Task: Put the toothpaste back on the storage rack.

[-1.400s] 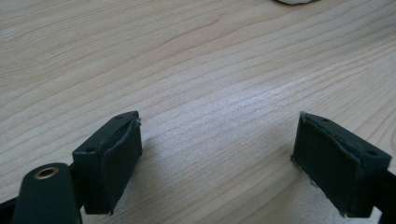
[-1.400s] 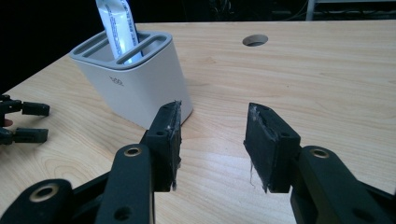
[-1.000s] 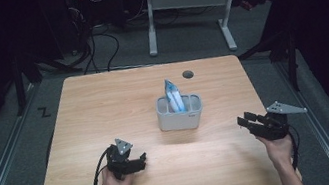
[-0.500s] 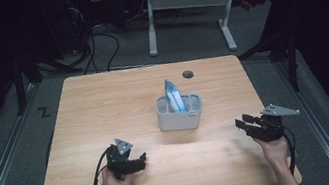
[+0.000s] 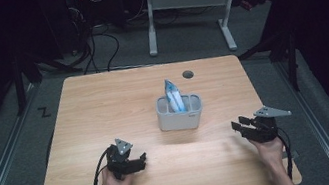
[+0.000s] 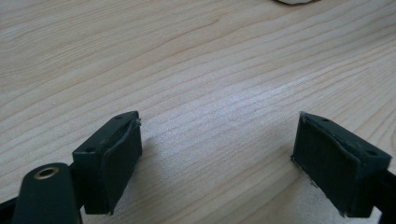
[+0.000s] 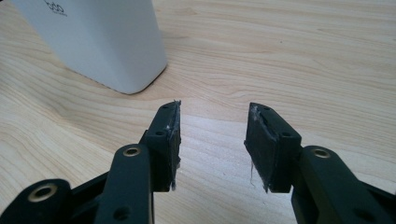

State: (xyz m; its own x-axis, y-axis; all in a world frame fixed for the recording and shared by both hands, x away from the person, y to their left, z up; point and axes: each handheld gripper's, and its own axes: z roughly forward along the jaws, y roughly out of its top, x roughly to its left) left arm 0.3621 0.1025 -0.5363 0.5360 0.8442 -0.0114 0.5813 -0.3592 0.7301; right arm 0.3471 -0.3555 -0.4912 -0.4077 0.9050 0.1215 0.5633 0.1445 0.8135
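Item 1, packet [image 5: 173, 95]: blue-white, standing upright in the left part of the holder, top sticking out above the rim. Centre of the high view, a bit above mid-frame.

Item 2, holder [image 5: 180, 115]: grey-white tub w/ rounded corners, on the table [image 5: 104, 107]. Upper left of the right gripper view shows its corner [image 7: 100, 42], near your jaws but apart from them.

Item 3, right gripper [image 5: 240, 126]: lower right of the high view, jaws approx. half open, nothing between them, pointing toward the holder.

Item 4, left gripper [image 5: 139, 160]: lower left, low over bare wood, jaws wide apart, empty.

Item 5, round hole [image 5: 188, 74] in the table: behind the holder.

Step, as judged: approach, pre-grasp; neither tool touches anything yet.

Next: you'd prob. need to raise the right gripper over the rim, line the jaws across the packet's flat top, then close. Steady the holder w/ the left if it tips.
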